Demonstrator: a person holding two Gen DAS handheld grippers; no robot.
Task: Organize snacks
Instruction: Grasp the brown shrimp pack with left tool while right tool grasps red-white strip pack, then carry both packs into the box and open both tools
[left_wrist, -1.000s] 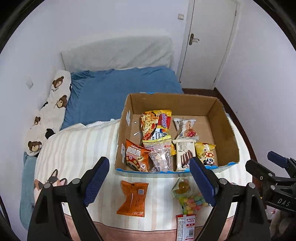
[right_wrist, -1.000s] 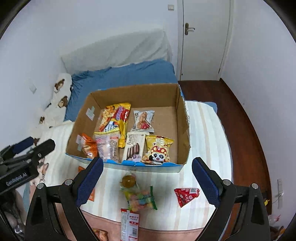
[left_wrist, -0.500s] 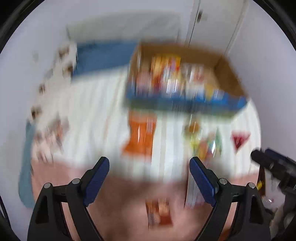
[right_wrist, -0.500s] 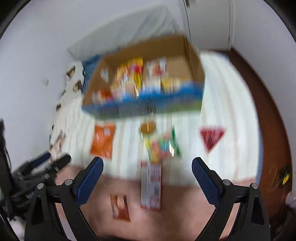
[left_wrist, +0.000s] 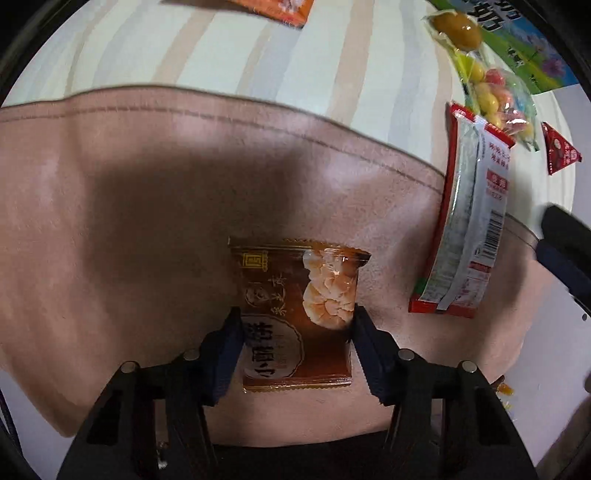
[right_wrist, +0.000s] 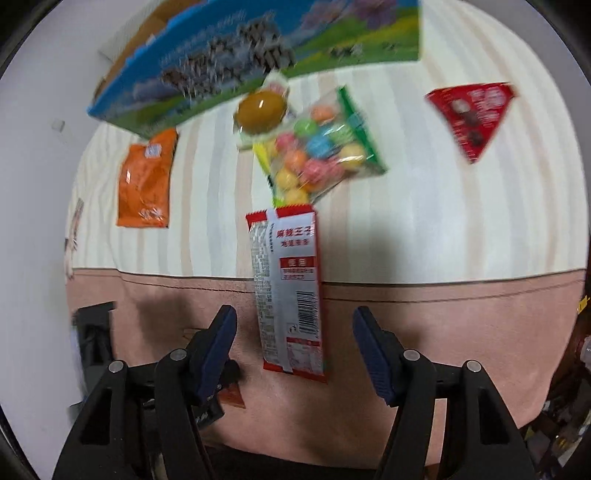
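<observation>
Where pink, brown packet (left_wrist: 297, 317) seemingly pinched.

Striped bedspread (right_wrist: 424, 221) with pink band across lower frame. Lying on it: blue box (right_wrist: 258, 55) at top, orange packet (right_wrist: 144, 181) left, candy bag (right_wrist: 321, 151) centre, red triangle packet (right_wrist: 472, 114) upper right. Red-white packet (right_wrist: 291, 295) straddling the seam; brown packet (left_wrist: 299, 314) on the pink.

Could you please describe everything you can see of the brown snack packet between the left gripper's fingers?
The brown snack packet is a small, glossy, roughly square plastic pouch with serrated top and bottom seals, gold lettering, a white oval label and a picture of pale flaky pastry. It lies flat and unopened on the pink blanket band. The left gripper straddles its lower half, a blue pad at each side edge; whether they already press it cannot be told.
</observation>
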